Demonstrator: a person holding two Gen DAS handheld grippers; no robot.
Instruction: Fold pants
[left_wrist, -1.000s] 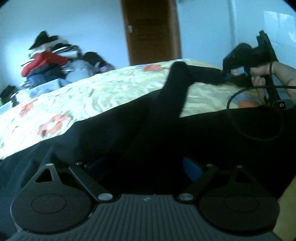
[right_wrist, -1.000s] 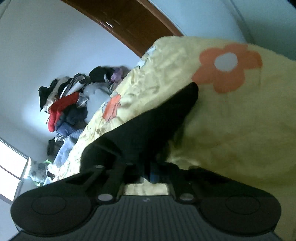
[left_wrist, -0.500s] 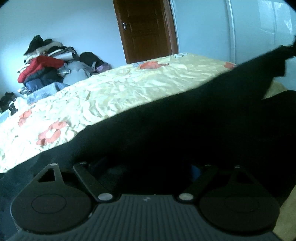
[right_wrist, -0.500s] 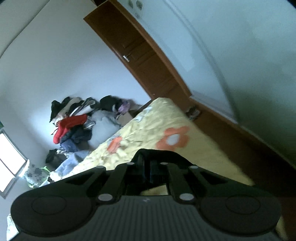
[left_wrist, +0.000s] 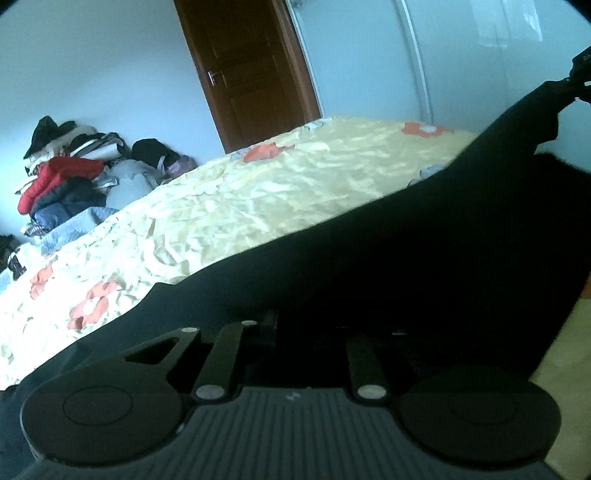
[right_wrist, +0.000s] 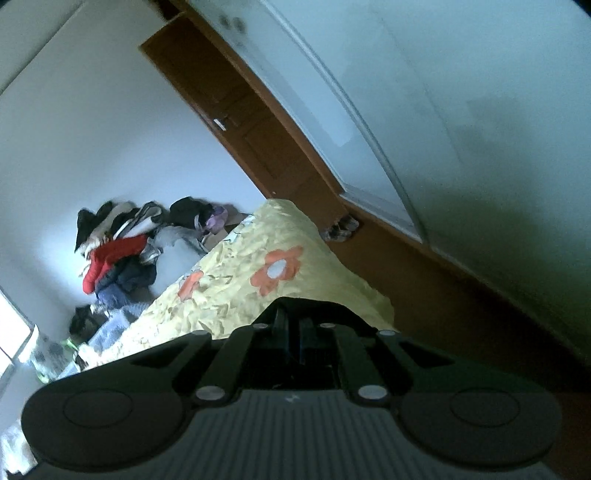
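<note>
The black pants (left_wrist: 424, 243) hang stretched in the air above the yellow flowered bed (left_wrist: 258, 192). In the left wrist view they run from my left gripper (left_wrist: 295, 332) up to the far right, where the right gripper (left_wrist: 581, 70) holds the other end. My left gripper is shut on the pants; the cloth hides its fingertips. In the right wrist view my right gripper (right_wrist: 293, 332) is shut, its jaws close together, with black cloth (right_wrist: 314, 308) pinched at the tips, raised and tilted above the bed corner (right_wrist: 280, 266).
A heap of clothes (left_wrist: 74, 177) lies past the bed's far side, also in the right wrist view (right_wrist: 122, 251). A brown door (left_wrist: 251, 70) and white wardrobe panels (left_wrist: 443, 59) stand behind. Wooden floor (right_wrist: 424, 306) and shoes (right_wrist: 340, 229) lie beside the bed.
My right gripper has lifted its end of the pants high off the bed. The cloth now stretches taut between both grippers. My left gripper has also risen and tilted.
</note>
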